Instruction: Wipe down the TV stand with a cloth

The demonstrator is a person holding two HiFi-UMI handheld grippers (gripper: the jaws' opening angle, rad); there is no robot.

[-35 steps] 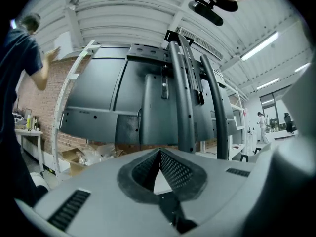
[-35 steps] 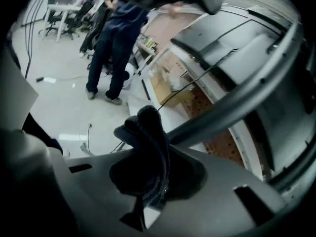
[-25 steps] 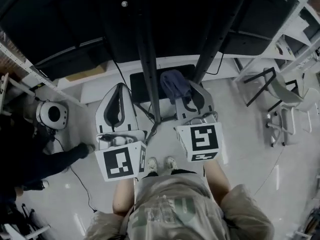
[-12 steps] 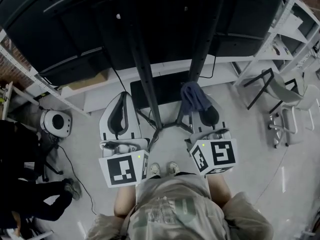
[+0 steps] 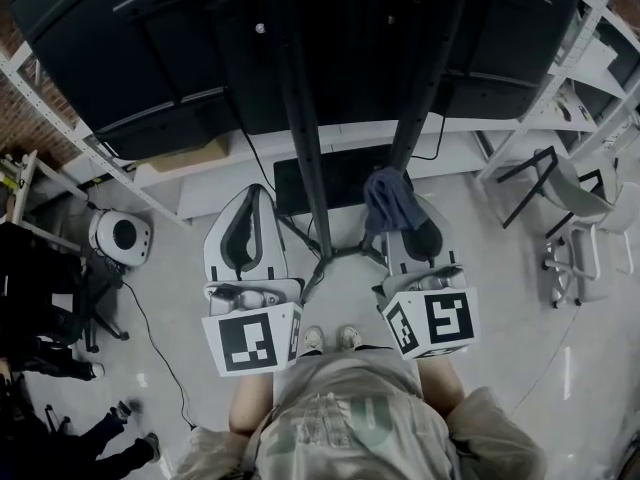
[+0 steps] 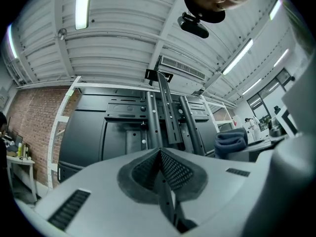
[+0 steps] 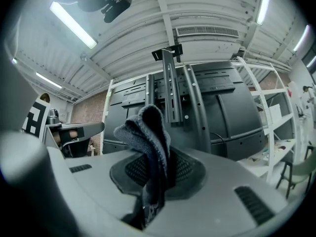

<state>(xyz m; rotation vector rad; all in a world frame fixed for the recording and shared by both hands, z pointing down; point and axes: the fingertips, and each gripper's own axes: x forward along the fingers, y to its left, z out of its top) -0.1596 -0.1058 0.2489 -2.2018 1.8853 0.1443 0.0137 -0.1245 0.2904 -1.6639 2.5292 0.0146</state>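
Looking down from our head, we see the left tongs (image 5: 256, 200) at 8 o'clock and the right tongs (image 5: 405, 218) at 4 o'clock. Both point at the black TV stand (image 5: 300, 118) at 12 o'clock. The blue cloth (image 5: 390, 196) sticks out of the right tongs, near a pole. In the left gripper view, our left tongs are pressed together and hold nothing. In the right gripper view, our right tongs pinch the cloth, and the stand is behind it.

Dim head view; fisheye edges; ceiling tube glare.
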